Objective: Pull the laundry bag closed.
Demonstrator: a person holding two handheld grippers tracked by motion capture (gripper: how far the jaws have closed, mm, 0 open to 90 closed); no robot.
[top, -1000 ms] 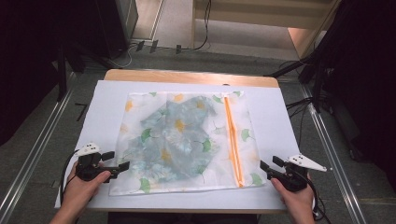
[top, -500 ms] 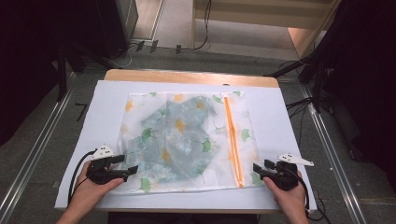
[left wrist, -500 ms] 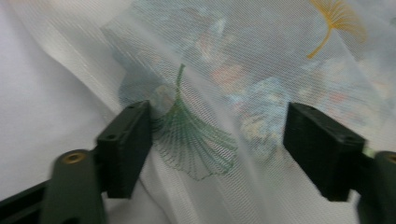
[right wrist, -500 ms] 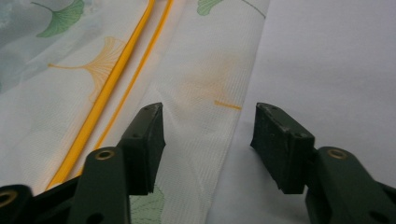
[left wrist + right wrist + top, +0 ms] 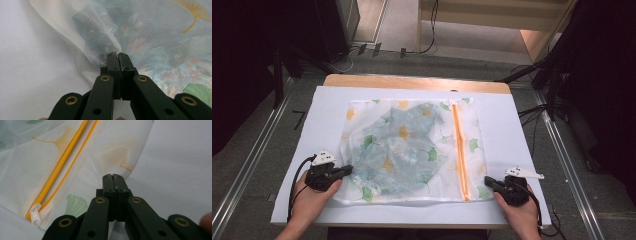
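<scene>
A white mesh bag (image 5: 412,150) printed with ginkgo leaves lies flat on the table, with a bluish patterned cloth (image 5: 397,145) inside it. An orange zipper (image 5: 459,150) runs along its right side, and the white pull (image 5: 35,215) sits at the near end. My left gripper (image 5: 347,171) has just been closing and is now shut on the bag's near left edge. The mesh (image 5: 155,37) bunches into a fold at its tips (image 5: 117,55). My right gripper (image 5: 488,182) has just been closing too and is shut on the near right corner (image 5: 117,152), right of the zipper (image 5: 62,165).
A white sheet (image 5: 512,125) covers the wooden table, with bare margins around the bag. Metal rails (image 5: 247,170) run along the floor on both sides, and cables lie beyond the far edge. A hand holds each gripper at the table's near edge.
Both grippers have edged inward to the bag's near corners, and both pairs of jaws have gone from open to shut on the mesh.
</scene>
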